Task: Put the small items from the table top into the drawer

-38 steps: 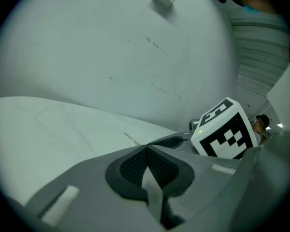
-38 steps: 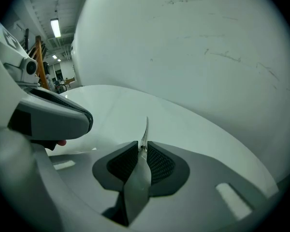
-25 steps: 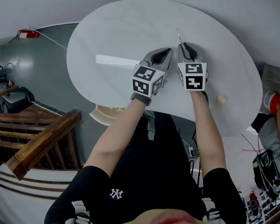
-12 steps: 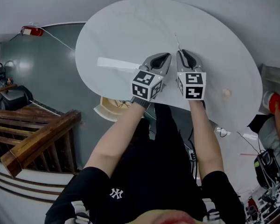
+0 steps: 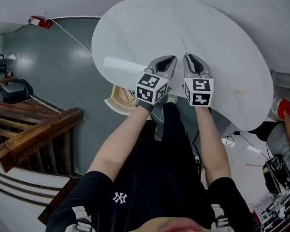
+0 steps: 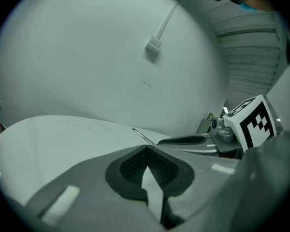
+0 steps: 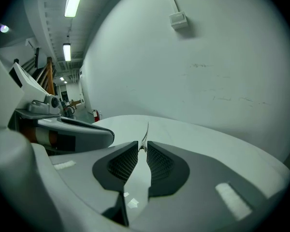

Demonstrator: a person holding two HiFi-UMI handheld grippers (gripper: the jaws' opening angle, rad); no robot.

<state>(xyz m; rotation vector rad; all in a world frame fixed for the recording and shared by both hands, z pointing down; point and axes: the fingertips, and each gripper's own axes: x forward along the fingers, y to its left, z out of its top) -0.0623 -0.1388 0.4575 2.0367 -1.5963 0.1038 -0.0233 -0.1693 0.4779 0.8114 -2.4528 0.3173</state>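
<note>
My right gripper [image 5: 190, 57] is shut on a thin pointed metal tool [image 5: 183, 43], which sticks out forward past its pads [image 7: 146, 132]. The same tool shows in the left gripper view [image 6: 144, 137]. Just to its left, my left gripper [image 5: 170, 58] is shut at the tips [image 6: 146, 148], and I see nothing in it. Both hover side by side over the near edge of the white oval table [image 5: 150, 28]. A flat white strip [image 5: 124, 64] and a small beige round piece [image 5: 239, 89] lie on the table. The open drawer [image 5: 113, 103] juts out under the table's near-left edge.
A wooden stair rail [image 5: 34, 134] runs at the left. A red-topped object [image 5: 283, 108] and cables lie on the floor at the right. A white wall with a cable box [image 6: 153, 45] stands behind the table.
Both grippers have drawn back together from the middle of the table to its near edge, the tool still in the right one. More of the drawer shows below the table.
</note>
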